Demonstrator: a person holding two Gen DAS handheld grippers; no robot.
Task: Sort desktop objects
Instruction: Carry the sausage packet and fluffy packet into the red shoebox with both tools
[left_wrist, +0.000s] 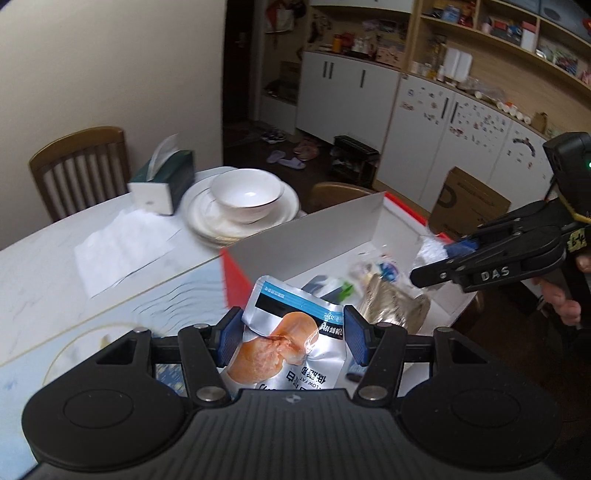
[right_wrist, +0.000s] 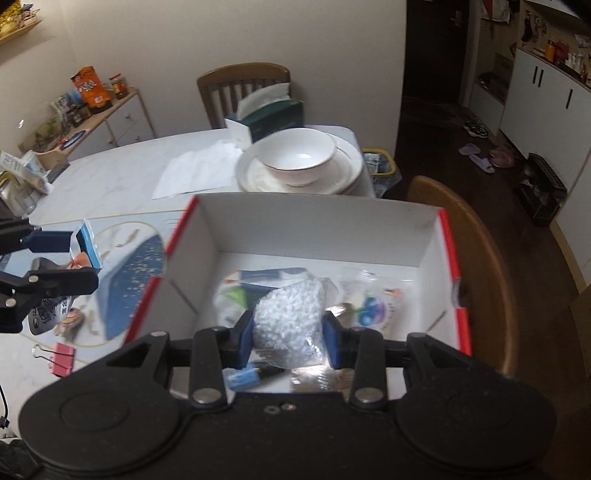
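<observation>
My left gripper (left_wrist: 291, 334) is shut on a silver food pouch (left_wrist: 288, 339) with a blue top and an orange meat picture, held above the table just left of the red-and-white box (left_wrist: 325, 229). My right gripper (right_wrist: 290, 338) is shut on a clear bag of white beads (right_wrist: 291, 317), held over the inside of the same box (right_wrist: 321, 218). The box holds several small packets and a shiny silver pouch (left_wrist: 395, 302). The left gripper with its pouch shows at the left edge of the right wrist view (right_wrist: 79, 251); the right gripper shows at the right of the left wrist view (left_wrist: 439, 264).
A white bowl (right_wrist: 299, 157) sits on stacked plates (right_wrist: 347, 173) behind the box, beside a green tissue box (right_wrist: 273, 116) and a white napkin (right_wrist: 199, 170). A pink binder clip (right_wrist: 61, 358) lies on the table. Wooden chairs (right_wrist: 476, 258) stand at the table's edges.
</observation>
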